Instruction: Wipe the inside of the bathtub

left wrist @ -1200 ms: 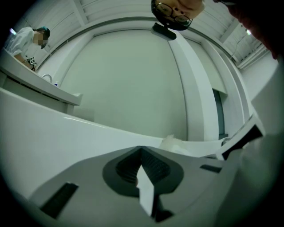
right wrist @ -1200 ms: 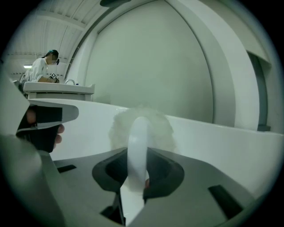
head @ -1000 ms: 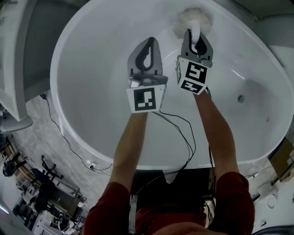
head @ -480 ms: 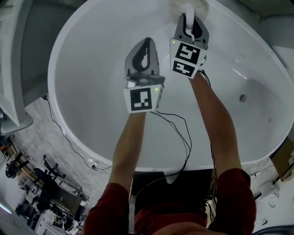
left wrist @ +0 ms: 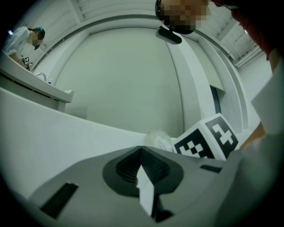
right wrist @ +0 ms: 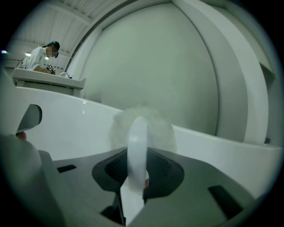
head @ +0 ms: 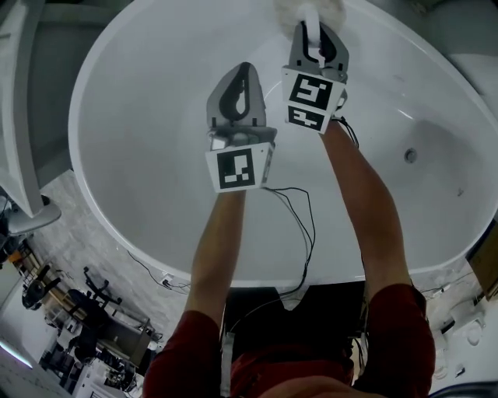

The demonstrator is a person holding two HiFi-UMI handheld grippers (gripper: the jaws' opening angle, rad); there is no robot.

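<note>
Right gripper [head: 315, 39] shifts toward top edge of frame, jaws clamped on white handle [right wrist: 136, 146] of fluffy scrubber [head: 331, 9]; scrubber head at far wall of bathtub [head: 148, 132]. Left gripper [head: 240, 92] at centre frame, jaws together, empty. Judgement: wiping stroke under way, much of basin unwiped.

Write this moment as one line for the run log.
right hand-held gripper: shut on duster | duster: at bathtub far wall | left hand-held gripper: shut, empty, over bathtub
</note>
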